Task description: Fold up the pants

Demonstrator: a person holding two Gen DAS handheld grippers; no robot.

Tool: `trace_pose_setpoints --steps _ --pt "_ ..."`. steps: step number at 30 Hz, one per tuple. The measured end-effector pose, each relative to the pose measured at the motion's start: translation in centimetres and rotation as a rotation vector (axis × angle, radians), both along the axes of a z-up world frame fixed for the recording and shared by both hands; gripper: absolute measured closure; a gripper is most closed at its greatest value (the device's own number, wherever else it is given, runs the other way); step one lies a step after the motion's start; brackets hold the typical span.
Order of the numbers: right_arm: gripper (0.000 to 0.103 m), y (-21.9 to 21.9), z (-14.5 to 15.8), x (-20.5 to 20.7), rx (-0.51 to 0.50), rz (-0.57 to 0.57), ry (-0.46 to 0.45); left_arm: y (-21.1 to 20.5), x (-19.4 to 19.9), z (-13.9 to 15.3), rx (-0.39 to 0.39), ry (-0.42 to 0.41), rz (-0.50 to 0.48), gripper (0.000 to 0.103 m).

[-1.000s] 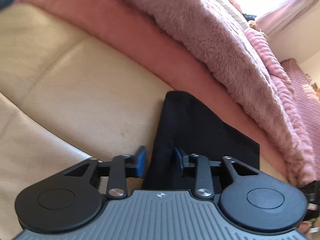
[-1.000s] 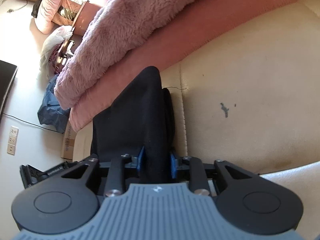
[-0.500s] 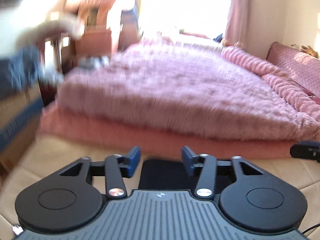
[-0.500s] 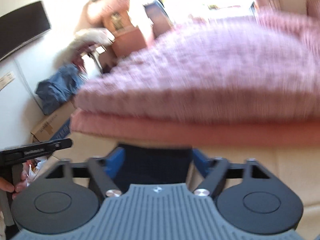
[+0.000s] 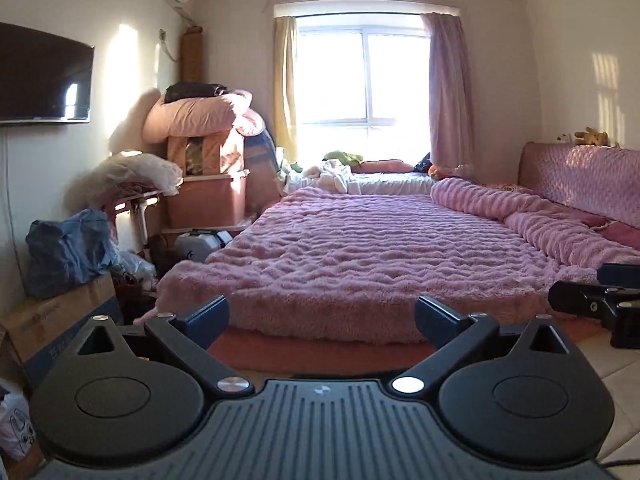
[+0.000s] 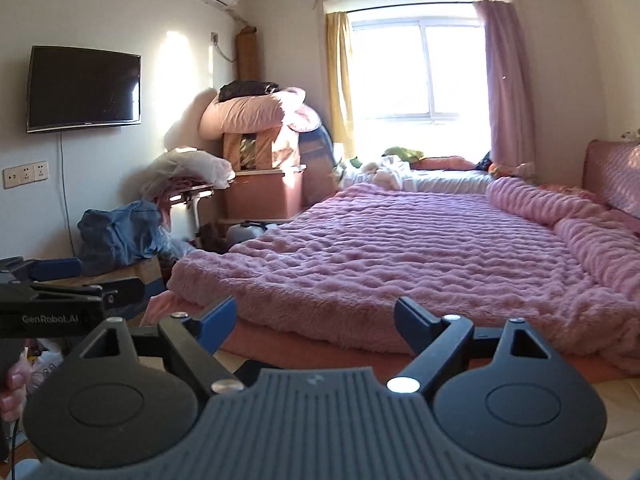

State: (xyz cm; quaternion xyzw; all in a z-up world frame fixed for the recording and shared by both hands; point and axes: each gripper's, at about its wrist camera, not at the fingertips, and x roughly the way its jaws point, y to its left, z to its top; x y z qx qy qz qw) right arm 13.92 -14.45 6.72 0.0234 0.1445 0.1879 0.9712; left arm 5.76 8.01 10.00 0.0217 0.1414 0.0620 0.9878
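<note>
The black pants are out of the left wrist view. In the right wrist view a dark sliver shows just above the gripper body; I cannot tell whether it is the pants. My left gripper is raised and faces across the bed, its jaws opening wide with nothing between them. My right gripper stands open and holds nothing. Each gripper appears in the other's view: the right gripper at the right edge, the left gripper at the left edge with a hand under it.
A bed under a fluffy pink blanket fills the middle, with a pink headboard to the right. Stacked boxes and bedding, a blue bag and a wall television are on the left. A cream padded surface shows low right.
Both grippers were shut on the black pants on the cream surface; they have let go, opened wide, risen and tipped up to face the room.
</note>
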Motion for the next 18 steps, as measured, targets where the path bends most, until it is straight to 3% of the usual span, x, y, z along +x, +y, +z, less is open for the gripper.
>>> trace_pose_setpoints --steps 6,15,18 --pt "0.021 -0.3 -2.0 -5.1 -0.018 -0.038 0.032 -1.6 -1.7 -3.2 -0.049 0.057 -0.014 0.000" --pt "0.021 1.7 -8.2 -7.0 -0.082 -0.029 0.179 -1.7 -2.1 -8.2 0.000 0.272 0.049 0.000" --pt "0.021 2.4 -9.5 -7.2 -0.087 -0.020 0.211 -1.4 -2.6 -8.9 0.017 0.310 0.074 0.000"
